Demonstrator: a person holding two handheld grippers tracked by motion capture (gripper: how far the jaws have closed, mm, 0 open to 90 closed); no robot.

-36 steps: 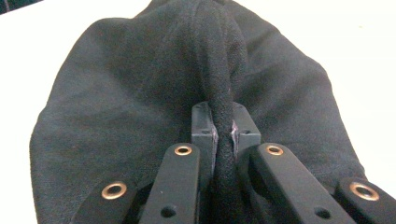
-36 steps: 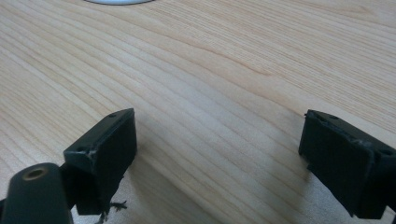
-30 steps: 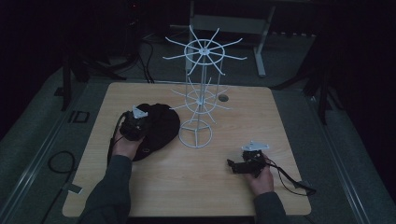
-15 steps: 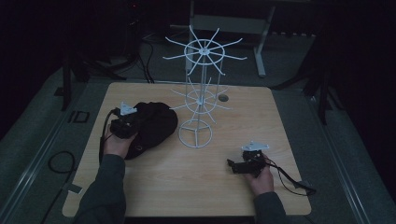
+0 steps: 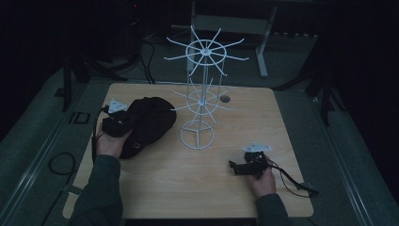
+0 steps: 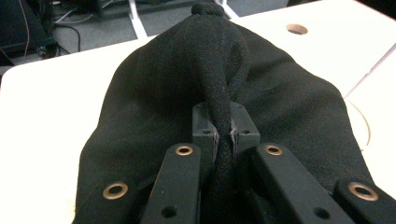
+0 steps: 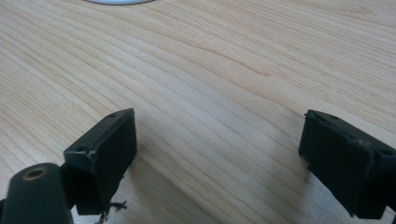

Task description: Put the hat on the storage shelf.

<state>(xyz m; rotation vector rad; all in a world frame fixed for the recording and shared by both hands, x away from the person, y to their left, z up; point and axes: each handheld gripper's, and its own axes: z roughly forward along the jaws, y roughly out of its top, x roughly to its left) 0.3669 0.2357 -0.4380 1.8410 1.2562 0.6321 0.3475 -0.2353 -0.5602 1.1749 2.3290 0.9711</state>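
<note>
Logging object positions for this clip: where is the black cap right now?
In the high view the black cap lies on the table's left side, just left of the white wire rack, with the left claw pinching a fold of it.

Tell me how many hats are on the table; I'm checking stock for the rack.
1. A black hat lies at the table's left side beside the white wire rack, pinched by the left claw. None hang on the rack.
</note>
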